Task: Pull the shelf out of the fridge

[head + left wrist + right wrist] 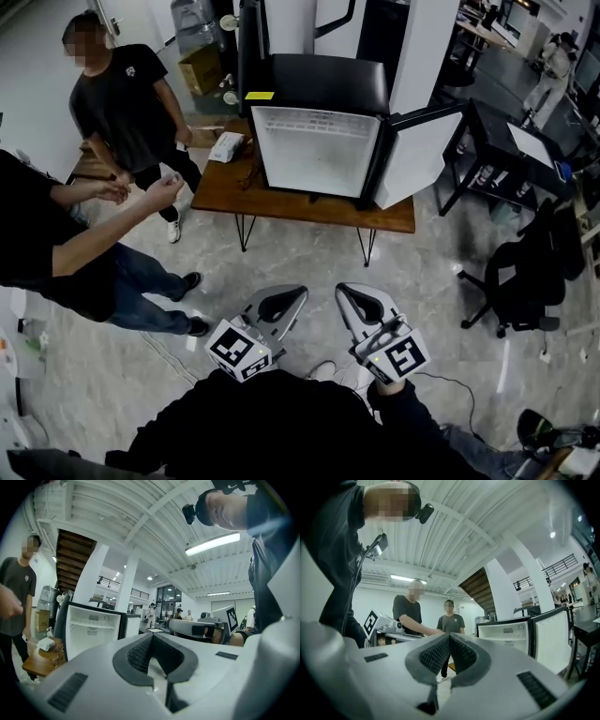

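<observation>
A small black fridge (319,84) stands on a low wooden table (300,202), several steps ahead of me. Its door (419,155) hangs open to the right and shows a white inside. A thin white shelf (92,626) crosses the inside in the left gripper view; the head view does not show it plainly. My left gripper (298,292) and right gripper (343,291) are held close to my body, far from the fridge. Both point forward, shut, with nothing between the pads. The fridge (520,634) also shows to the right in the right gripper view.
Two persons (127,103) stand at the left near the table's end, hands out. A white packet (226,146) lies on the table's left part. A black office chair (525,272) and a black desk (506,141) stand at the right. A cable (450,380) runs over the floor.
</observation>
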Action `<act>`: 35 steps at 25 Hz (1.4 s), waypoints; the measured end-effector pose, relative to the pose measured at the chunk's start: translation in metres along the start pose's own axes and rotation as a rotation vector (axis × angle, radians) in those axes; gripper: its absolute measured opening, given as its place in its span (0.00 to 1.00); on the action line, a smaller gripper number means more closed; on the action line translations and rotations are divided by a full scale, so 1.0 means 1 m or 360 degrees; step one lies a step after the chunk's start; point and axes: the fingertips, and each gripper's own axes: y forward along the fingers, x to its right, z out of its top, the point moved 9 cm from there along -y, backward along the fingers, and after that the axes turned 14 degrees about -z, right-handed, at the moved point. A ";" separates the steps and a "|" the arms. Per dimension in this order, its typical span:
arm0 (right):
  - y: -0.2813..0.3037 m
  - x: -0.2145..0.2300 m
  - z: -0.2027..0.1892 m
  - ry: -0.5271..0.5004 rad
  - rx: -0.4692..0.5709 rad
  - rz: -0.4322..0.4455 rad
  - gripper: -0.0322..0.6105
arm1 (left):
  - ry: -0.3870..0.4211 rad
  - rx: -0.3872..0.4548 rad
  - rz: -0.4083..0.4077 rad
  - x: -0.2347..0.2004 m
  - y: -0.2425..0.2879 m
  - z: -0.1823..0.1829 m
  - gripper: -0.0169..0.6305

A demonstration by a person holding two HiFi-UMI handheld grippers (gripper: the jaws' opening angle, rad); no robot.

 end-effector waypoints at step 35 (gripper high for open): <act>0.256 0.056 -0.047 0.0061 -0.0172 -0.0297 0.05 | -0.0020 -0.0034 0.0020 -0.270 0.024 0.003 0.04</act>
